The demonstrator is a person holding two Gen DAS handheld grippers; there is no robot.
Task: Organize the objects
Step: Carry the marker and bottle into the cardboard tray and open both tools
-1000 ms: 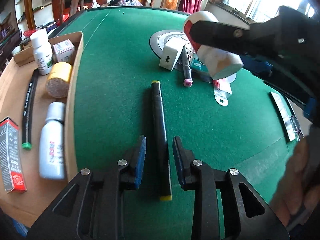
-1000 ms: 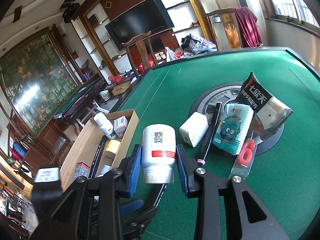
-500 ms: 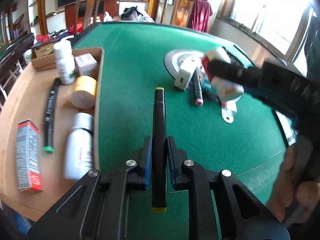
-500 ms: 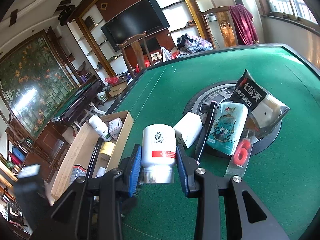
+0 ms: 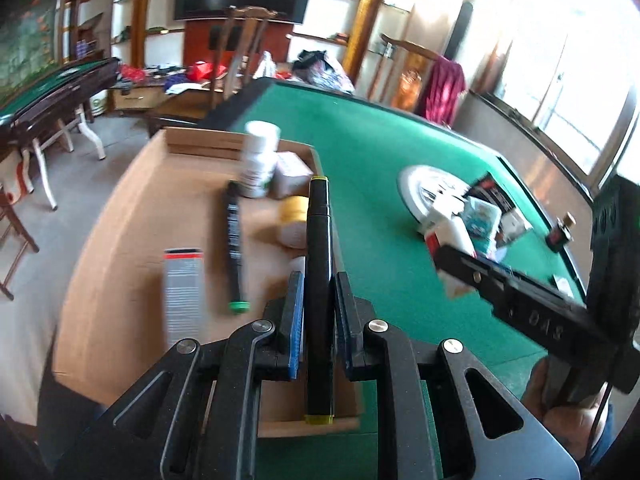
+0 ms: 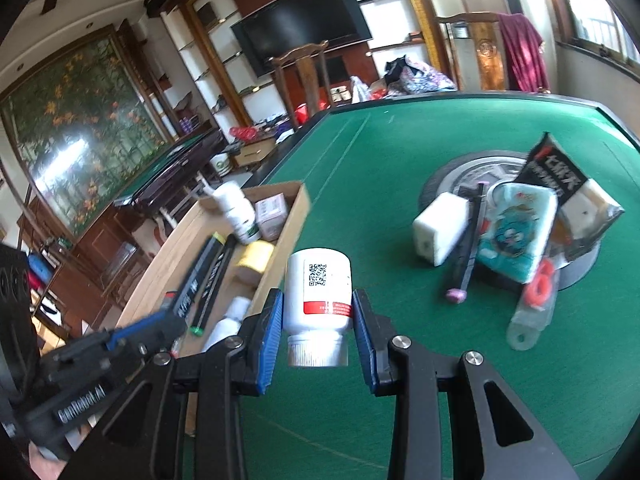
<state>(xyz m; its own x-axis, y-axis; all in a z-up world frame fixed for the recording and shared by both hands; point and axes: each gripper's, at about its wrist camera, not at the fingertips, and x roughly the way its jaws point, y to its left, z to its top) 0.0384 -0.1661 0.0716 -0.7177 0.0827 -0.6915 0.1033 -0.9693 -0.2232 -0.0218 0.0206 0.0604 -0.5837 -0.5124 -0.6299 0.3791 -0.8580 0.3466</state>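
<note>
Between my left claw's (image 5: 316, 304) clamped pads runs the black marker (image 5: 319, 248), its yellow tip pointing away, seemingly above the cardboard box (image 5: 132, 216), though blur hides the height. My right claw (image 6: 316, 322) grips the white bottle (image 6: 319, 292) over the green table (image 6: 384, 152).

Black marker (image 5: 319, 280) — off the felt, now over the cardboard box (image 5: 132, 216).
</note>
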